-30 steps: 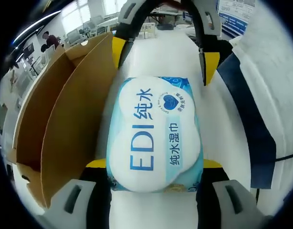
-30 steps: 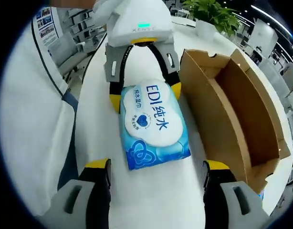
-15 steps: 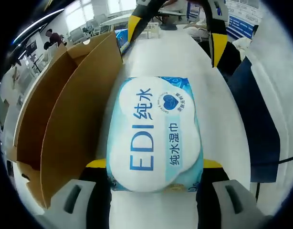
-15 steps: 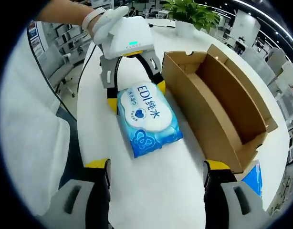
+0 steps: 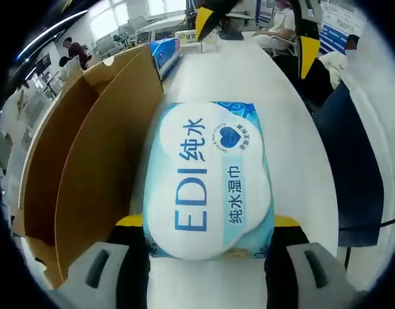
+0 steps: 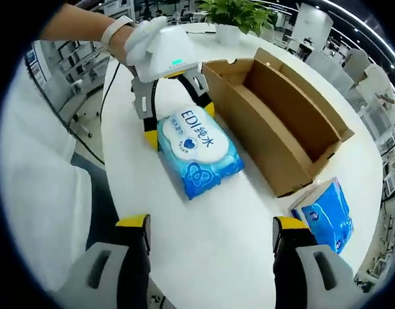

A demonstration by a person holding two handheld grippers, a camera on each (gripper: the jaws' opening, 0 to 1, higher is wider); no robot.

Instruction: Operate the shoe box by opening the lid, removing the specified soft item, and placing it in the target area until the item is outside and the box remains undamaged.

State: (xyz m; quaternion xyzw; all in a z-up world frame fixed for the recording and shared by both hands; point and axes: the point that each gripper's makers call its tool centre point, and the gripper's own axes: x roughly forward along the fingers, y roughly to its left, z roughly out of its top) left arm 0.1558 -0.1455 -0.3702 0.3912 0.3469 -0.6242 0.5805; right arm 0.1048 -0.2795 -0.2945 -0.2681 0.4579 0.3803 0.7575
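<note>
The soft item is a blue-and-white pack of wet wipes point(image 5: 207, 180) printed "EDI". It lies flat on the white table point(image 5: 246, 71), outside the open cardboard shoe box point(image 5: 75, 161). My left gripper point(image 5: 207, 222) has its yellow-tipped jaws pressed against both sides of the pack's near end. In the right gripper view the left gripper point(image 6: 178, 122) is on the wipes pack point(image 6: 197, 151), just left of the shoe box point(image 6: 281, 122), with a gloved hand point(image 6: 136, 38) holding it. My right gripper point(image 6: 210, 225) stands open above the table, well back from the pack. Its yellow tips show as the right gripper point(image 5: 255, 29).
A second blue pack point(image 6: 326, 215) lies on the table point(image 6: 236, 212) beyond the box's end; the same blue pack point(image 5: 164, 51) appears past the box. A potted plant point(image 6: 233, 13) stands at the far end. The table edge runs close beside the wipes pack.
My right gripper has pulled back and up, away from the pack, so its view takes in more of the table and the second blue pack. The left gripper and the wipes pack have not moved.
</note>
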